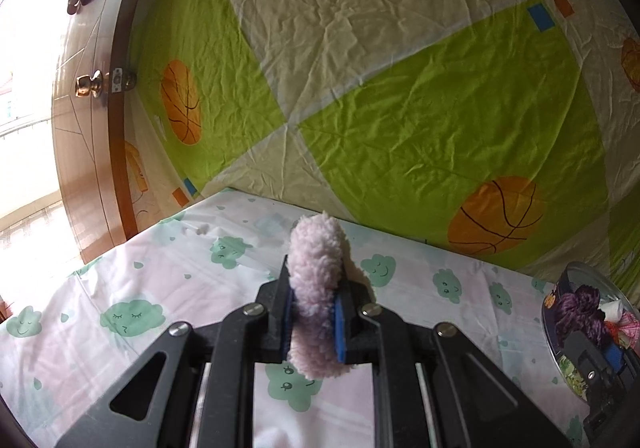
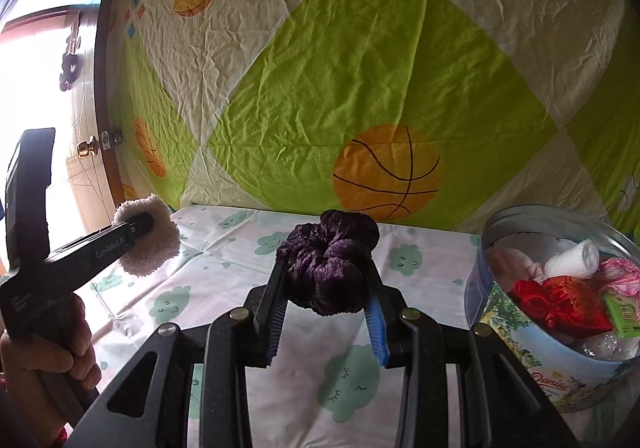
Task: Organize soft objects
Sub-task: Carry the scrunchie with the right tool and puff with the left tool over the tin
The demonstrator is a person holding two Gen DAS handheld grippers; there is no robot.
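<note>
- The left gripper is closed narrowly on a pale pink fluffy scrunchie; the two blue pads press its sides, and the fluffy ring stands upright between them, rising past the fingertips.
- In the right wrist view the same left gripper comes in from the left edge, held by the person's left hand, with the pale scrunchie at its tip, above the table.
- The right gripper is open about halfway and holds a dark purple velvet scrunchie between its fingers; the scrunchie bulges over the fingertips and hangs a little below them.
- Both scrunchies are lifted off the cloud-print tablecloth, the purple one near the middle, the pale one to its left, well apart.
- A round metal tin stands on the table to the right of the right gripper.
- Inside the tin lie a red fabric item, a white rolled cloth, a pink patterned piece and a green packet.
- Behind the table hangs a green and cream sheet with basketballs.
</note>
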